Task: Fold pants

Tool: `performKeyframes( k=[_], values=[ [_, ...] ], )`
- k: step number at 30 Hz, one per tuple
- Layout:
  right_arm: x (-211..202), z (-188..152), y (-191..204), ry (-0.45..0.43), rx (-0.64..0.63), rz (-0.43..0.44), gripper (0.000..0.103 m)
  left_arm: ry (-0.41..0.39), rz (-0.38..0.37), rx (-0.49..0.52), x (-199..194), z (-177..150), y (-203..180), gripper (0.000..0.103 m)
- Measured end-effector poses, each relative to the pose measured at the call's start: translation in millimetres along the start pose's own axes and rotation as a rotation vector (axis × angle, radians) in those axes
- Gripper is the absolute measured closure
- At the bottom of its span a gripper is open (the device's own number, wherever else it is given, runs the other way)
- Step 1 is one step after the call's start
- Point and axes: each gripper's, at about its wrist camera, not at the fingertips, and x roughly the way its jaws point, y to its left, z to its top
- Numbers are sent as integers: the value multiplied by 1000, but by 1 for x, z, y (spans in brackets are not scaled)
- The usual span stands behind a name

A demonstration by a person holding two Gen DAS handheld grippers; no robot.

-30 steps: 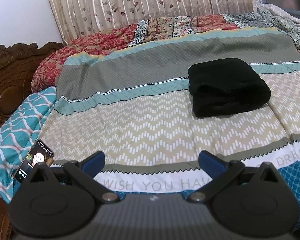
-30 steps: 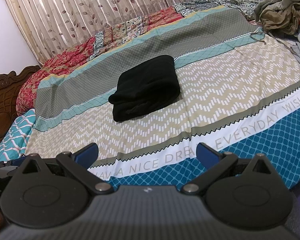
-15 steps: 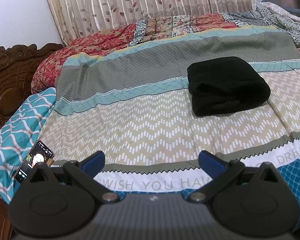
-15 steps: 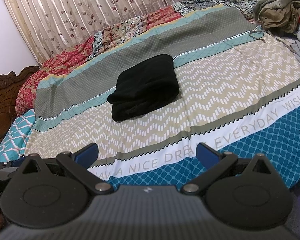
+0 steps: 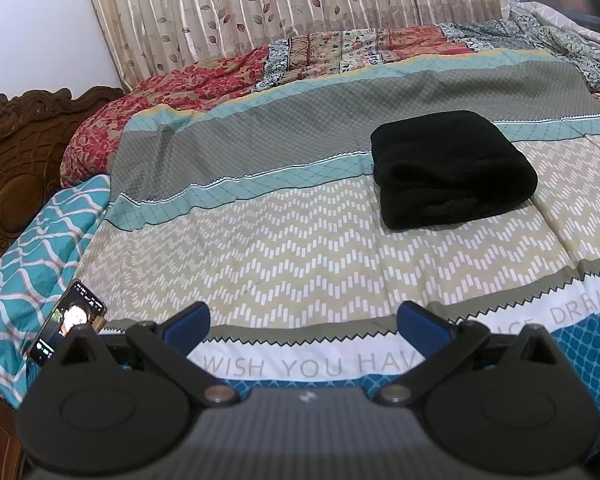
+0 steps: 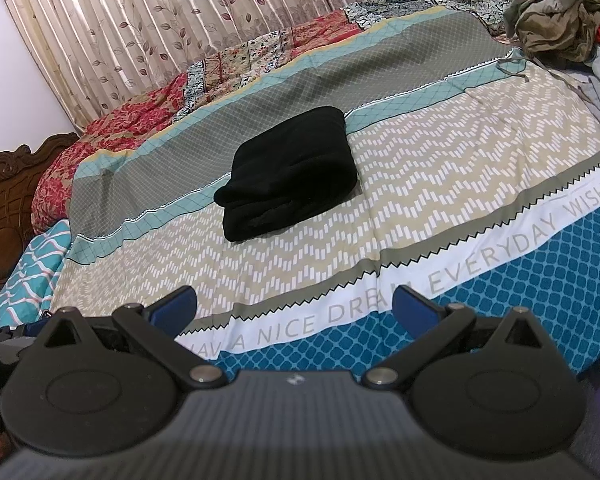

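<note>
- The left gripper (image 5: 303, 318) is spread wide and holds nothing; its blue fingertips (image 5: 188, 321) sit over the near edge of the bed, above the white band printed with grey letters; it touches no cloth.
- The right gripper (image 6: 294, 306) is likewise wide apart and empty; its blue fingertips (image 6: 414, 305) hang over the same lettered band and the blue patterned strip along the bed's near edge.
- The bedsheet (image 5: 280, 248) runs in stripes from the near edge to the far edge: blue lattice, white lettered band, beige zigzag, teal, grey, teal again.
- The pants (image 5: 450, 168) are black and lie folded into a thick, compact bundle with rounded layers facing the near edge; they rest on the bedsheet around the middle of the bed, across the boundary of the beige zigzag and the teal stripe; they are well apart from both grippers; in the right wrist view the pants (image 6: 288, 172) sit ahead and slightly left of centre.
- A phone (image 5: 66, 322) with a lit screen lies at the bed's near left corner, just beside the left gripper, on a teal wavy cloth (image 5: 32, 248).
- A carved wooden headboard (image 5: 16, 152) stands at the left edge; a red floral quilt (image 5: 172, 100) lies along the far edge under a leaf-print curtain (image 5: 280, 4).
- A heap of crumpled clothes (image 6: 560, 20) sits at the far right corner.
</note>
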Motion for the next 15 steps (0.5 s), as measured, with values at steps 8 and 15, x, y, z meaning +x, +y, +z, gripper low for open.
performKeyframes(
  k=[8,15],
  values=[
    [0,0,0,0,1,0,0,-3,0,-3,-1,0,1,0],
    [0,-2,1,2,2,0,0,-7,6,1,-1,-1,0,0]
  ],
)
